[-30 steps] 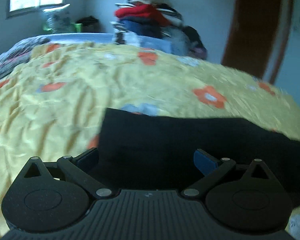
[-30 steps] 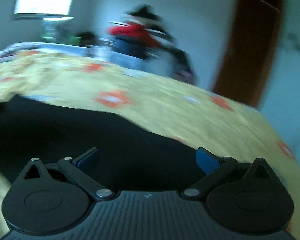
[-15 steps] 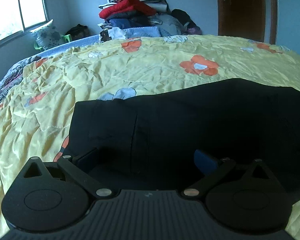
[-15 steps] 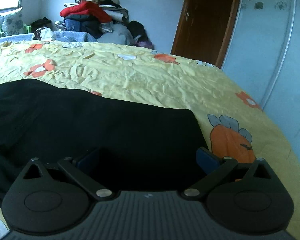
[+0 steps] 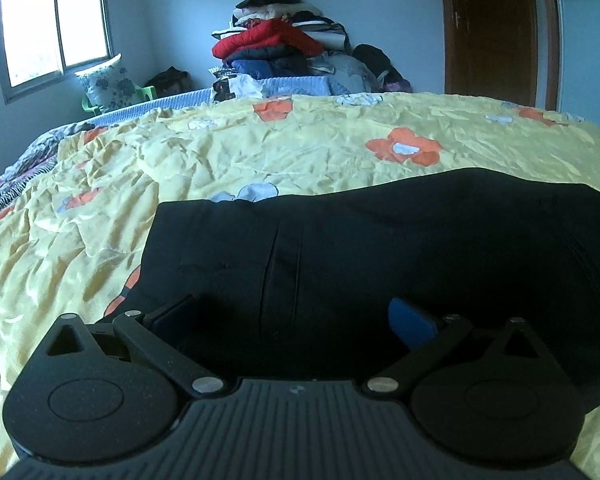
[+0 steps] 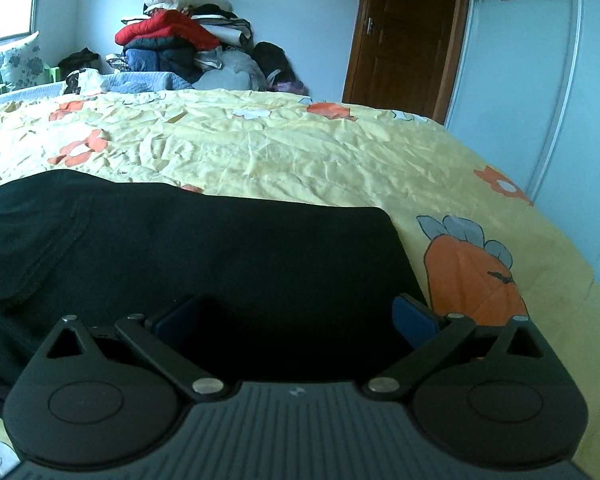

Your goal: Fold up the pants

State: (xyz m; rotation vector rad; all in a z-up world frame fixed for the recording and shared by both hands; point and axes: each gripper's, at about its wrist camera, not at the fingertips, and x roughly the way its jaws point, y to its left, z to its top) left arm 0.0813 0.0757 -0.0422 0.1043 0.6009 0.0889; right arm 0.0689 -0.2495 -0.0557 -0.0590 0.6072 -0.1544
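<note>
Black pants (image 5: 360, 248) lie flat across the yellow flowered bedspread (image 5: 280, 152), running left to right. In the left wrist view their left end with a vertical seam is just ahead of my left gripper (image 5: 292, 316), which hovers open over the near edge of the cloth. The right wrist view has the pants' (image 6: 220, 256) squared right end in front of my right gripper (image 6: 296, 316). It too stands open above the fabric, its blue pads wide apart. Nothing sits between either pair of fingers.
A tall pile of clothes (image 5: 284, 48) is stacked beyond the bed's far side. A window (image 5: 54, 28) is at the left and a brown door (image 6: 408, 36) at the right. The bedspread (image 6: 300, 148) drops off at the right edge near a white wardrobe (image 6: 572, 80).
Both views were blurred and tilted a second ago and are now steady. The grippers have settled over the two ends of the pants, and both have stayed open.
</note>
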